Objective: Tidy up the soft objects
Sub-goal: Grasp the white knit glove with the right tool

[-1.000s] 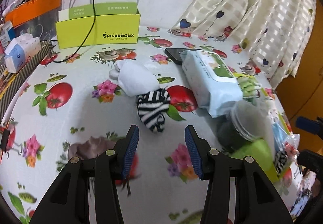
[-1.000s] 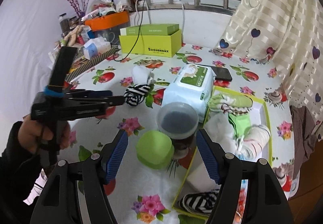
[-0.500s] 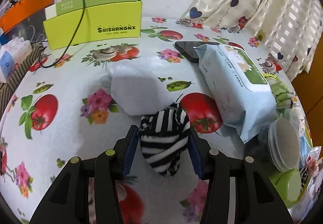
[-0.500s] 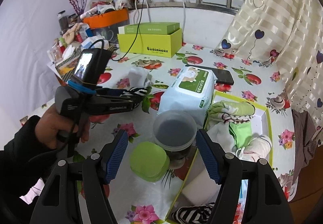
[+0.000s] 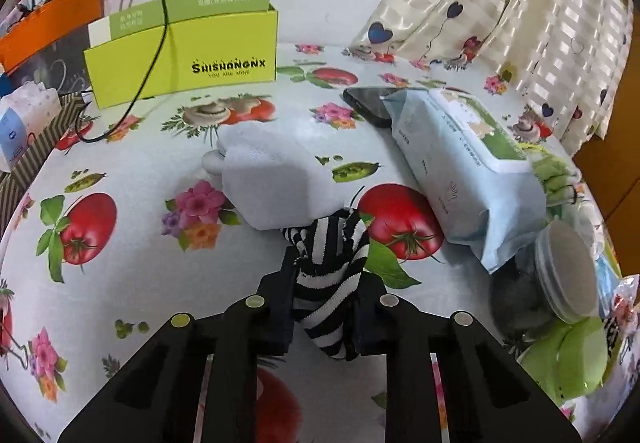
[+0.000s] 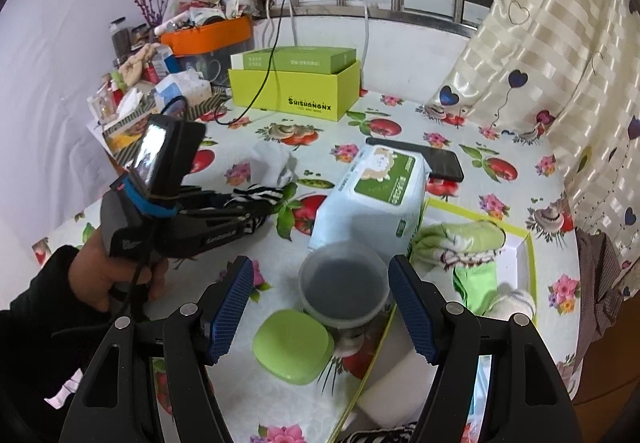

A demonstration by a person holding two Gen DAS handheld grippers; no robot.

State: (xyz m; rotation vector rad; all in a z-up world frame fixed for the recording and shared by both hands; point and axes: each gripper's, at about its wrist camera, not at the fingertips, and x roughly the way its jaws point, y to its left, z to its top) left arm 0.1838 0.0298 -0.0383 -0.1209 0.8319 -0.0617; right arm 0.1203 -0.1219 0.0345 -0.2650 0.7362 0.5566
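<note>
Flowered tablecloth (image 5: pixel 120 283) lies bare leftward — left gripper (image 5: pixel 326 307) closing on striped sock (image 5: pixel 330 283), right gripper (image 6: pixel 324 307) agape.

We count two black hand-held grippers: the left hand-held gripper (image 5: pixel 326 307) and the right hand-held gripper (image 6: pixel 322 307). Loose on the bench with the tomato-print cloth (image 5: pixel 132 255) lie two soft pieces: one black-and-white striped sock (image 5: pixel 332 279) and one white folded sock (image 5: pixel 272 179). There is one pale blue pack of wet wipes (image 6: pixel 372 195), one black phone (image 6: pixel 436 159), one clear round plastic tub (image 6: pixel 344 289), one lime-green rounded lid (image 6: pixel 294 349) and one yellow-green cardboard box (image 6: pixel 296 91). Inside the one white tray with a yellow-green rim (image 6: pixel 528 255) we make out perhaps five soft items, though the bundle is hard to separate.
</note>
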